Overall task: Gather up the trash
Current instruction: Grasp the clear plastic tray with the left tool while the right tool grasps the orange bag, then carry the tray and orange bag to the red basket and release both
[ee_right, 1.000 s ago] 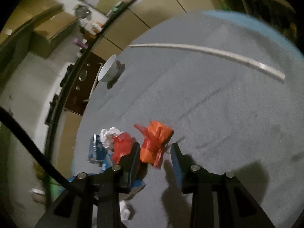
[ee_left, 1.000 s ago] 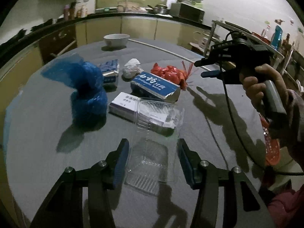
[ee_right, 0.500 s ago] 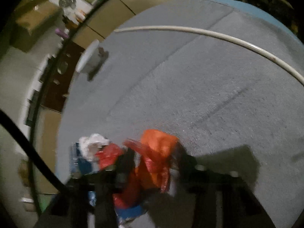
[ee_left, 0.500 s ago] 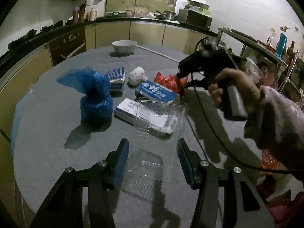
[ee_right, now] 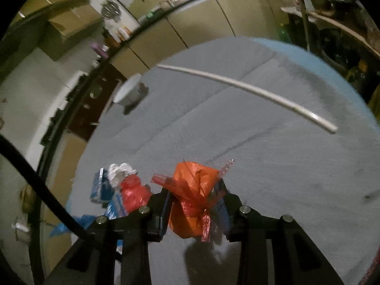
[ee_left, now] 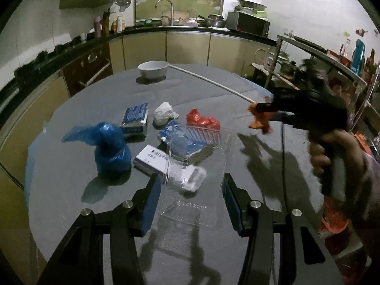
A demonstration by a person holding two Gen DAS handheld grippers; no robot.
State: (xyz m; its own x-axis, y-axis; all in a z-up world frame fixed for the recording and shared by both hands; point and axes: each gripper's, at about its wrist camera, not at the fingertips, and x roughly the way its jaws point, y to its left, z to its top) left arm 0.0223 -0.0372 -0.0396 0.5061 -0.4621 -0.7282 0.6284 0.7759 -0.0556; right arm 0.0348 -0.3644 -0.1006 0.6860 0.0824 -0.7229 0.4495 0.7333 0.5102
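— Left wrist view first: what is the left gripper (ee_left: 190,197) doing?
— It is clenched on a clear plastic tray (ee_left: 194,173), one pad against each side wall, and the tray is lifted clear of the round grey table (ee_left: 59,190).
— And the other one?
— The right gripper (ee_right: 194,204) pinches an orange plastic bag (ee_right: 192,197) between its pads. In the left wrist view that bag (ee_left: 260,118) hangs in the air off the gripper's tip, above the right part of the table, with a hand (ee_left: 337,156) on the handle.
— What lies on the table?
— A knotted blue bag (ee_left: 111,152) at left, a white box (ee_left: 152,161) just beside it, a blue packet (ee_left: 136,118) farther back, a crumpled tissue (ee_left: 163,112), and a red bag (ee_left: 201,121) near the middle. Another blue packet (ee_left: 166,133) shows partly behind the tray.
— Anything farther off?
— A white bowl (ee_left: 153,68) near the far edge, and a long white stick (ee_left: 213,83) lying across the cloth beside it.
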